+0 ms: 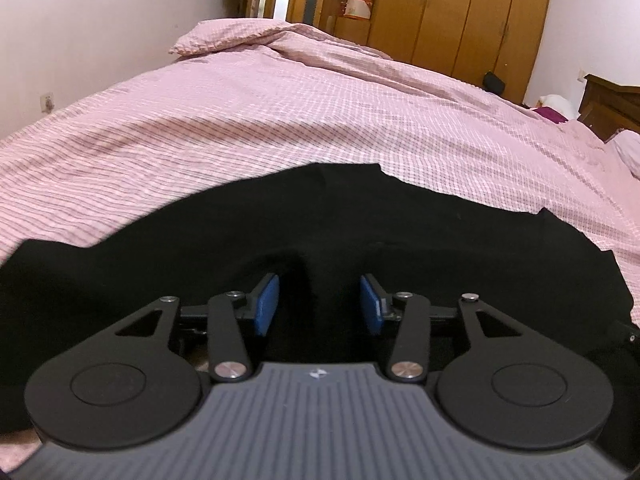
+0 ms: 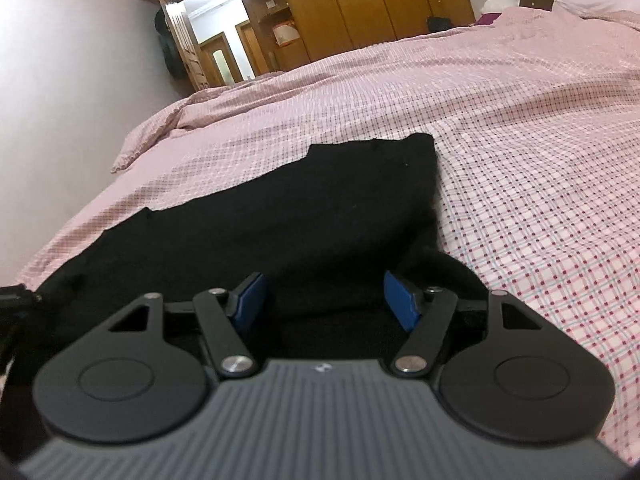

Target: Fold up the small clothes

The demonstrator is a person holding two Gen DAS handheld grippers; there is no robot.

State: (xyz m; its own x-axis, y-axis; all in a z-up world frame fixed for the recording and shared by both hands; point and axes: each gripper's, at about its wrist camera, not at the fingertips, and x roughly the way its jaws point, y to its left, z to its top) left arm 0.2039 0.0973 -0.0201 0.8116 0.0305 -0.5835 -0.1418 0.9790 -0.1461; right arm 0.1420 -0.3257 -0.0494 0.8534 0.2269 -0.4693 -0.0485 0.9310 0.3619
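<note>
A black garment (image 1: 320, 220) lies spread flat on the pink checked bedspread (image 1: 280, 112), close in front of both grippers. It also shows in the right wrist view (image 2: 320, 208), with a square corner at its far right. My left gripper (image 1: 319, 304) is open, its blue pads (image 1: 267, 303) standing apart with a raised ridge of the black cloth between them, not pinched. My right gripper (image 2: 324, 300) is open at the garment's near edge, its blue pads (image 2: 402, 300) wide apart over the cloth. The other gripper's edge (image 2: 16, 300) shows at far left.
The bed's checked cover (image 2: 520, 140) stretches far ahead and to the right. A folded quilt (image 1: 256, 40) lies at the far end. Wooden wardrobes (image 1: 460, 12) and a doorway (image 2: 216, 32) stand behind. A white wall (image 1: 100, 20) runs along the left.
</note>
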